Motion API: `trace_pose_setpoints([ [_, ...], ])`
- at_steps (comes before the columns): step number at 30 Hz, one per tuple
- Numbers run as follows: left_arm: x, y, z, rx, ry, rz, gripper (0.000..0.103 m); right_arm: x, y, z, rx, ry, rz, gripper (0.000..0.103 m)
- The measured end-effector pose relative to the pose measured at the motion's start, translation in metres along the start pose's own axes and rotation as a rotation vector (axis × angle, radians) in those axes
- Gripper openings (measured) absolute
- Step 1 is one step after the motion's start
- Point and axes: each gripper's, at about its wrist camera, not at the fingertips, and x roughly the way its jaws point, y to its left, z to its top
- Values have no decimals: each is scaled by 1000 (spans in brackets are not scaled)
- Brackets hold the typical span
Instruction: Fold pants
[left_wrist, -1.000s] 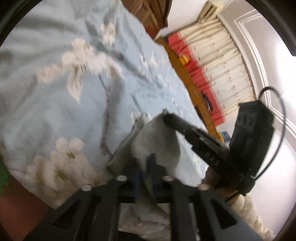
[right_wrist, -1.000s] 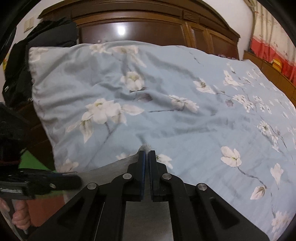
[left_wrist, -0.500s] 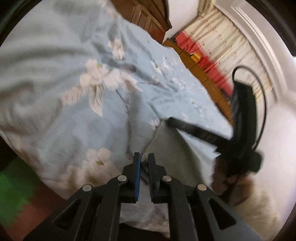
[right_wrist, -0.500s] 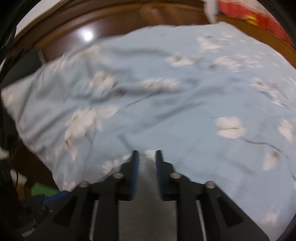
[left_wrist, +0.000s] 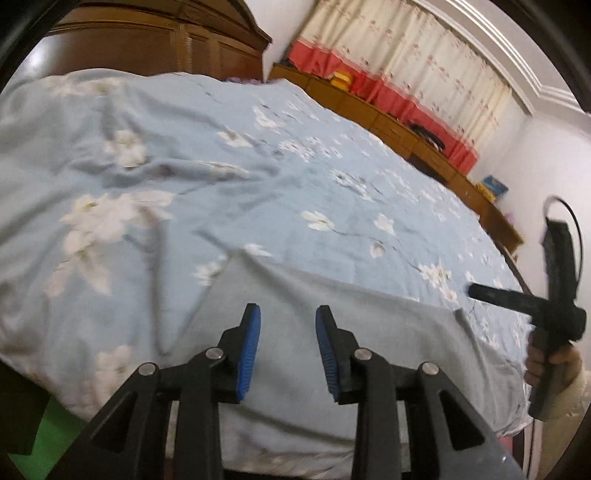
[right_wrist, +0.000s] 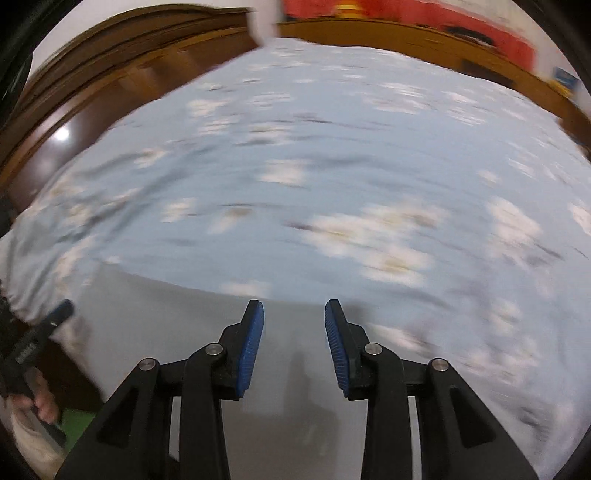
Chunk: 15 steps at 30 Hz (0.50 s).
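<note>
In the left wrist view, a wooden headboard (left_wrist: 147, 48) fills the upper left, and the flowered blue quilt (left_wrist: 184, 177) spreads across the middle of the frame. Low in the centre the left gripper (left_wrist: 287, 343) hangs with its jaws parted to a moderate gap; they have just been opening, and nothing is clamped between the blue pads (left_wrist: 251, 347). The grey pants (left_wrist: 369, 332) lie flat on the quilt below and run off toward the lower right. At the right edge the right gripper (left_wrist: 476, 291) shows as a dark blurred shape in the person's hand (left_wrist: 554, 365), and its jaws cannot be read from here. In the right wrist view the other hand shows at lower left, the quilt is smeared by motion across the upper frame, and the pants fill the lower centre with their far edge running just past the fingertips. The jaws there are parted about as far and have also just been opening, with only cloth seen under the gap, not pinched. Judging by this, the fold seems laid and released. The risk now is a pad dragging or catching the top layer on the way out and pulling the fold askew; the soft, rumpled quilt could also let the edge creep.
</note>
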Motion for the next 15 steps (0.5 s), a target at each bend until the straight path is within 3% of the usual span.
trace_pose_setpoints([
  [5, 35, -25, 0, 26, 63, -8, 32, 11, -66, -25, 98, 139, -39, 35],
  [9, 63, -27, -7, 52, 130, 109, 32, 45, -74, -45, 66, 215, -48, 35],
  [11, 74, -18, -10, 41, 158, 149, 31, 62, -76, -48, 77, 178, -72, 35],
  [15, 76, -1, -14, 15, 157, 139, 19, 78, -100, -40, 206, 38, -67, 36],
])
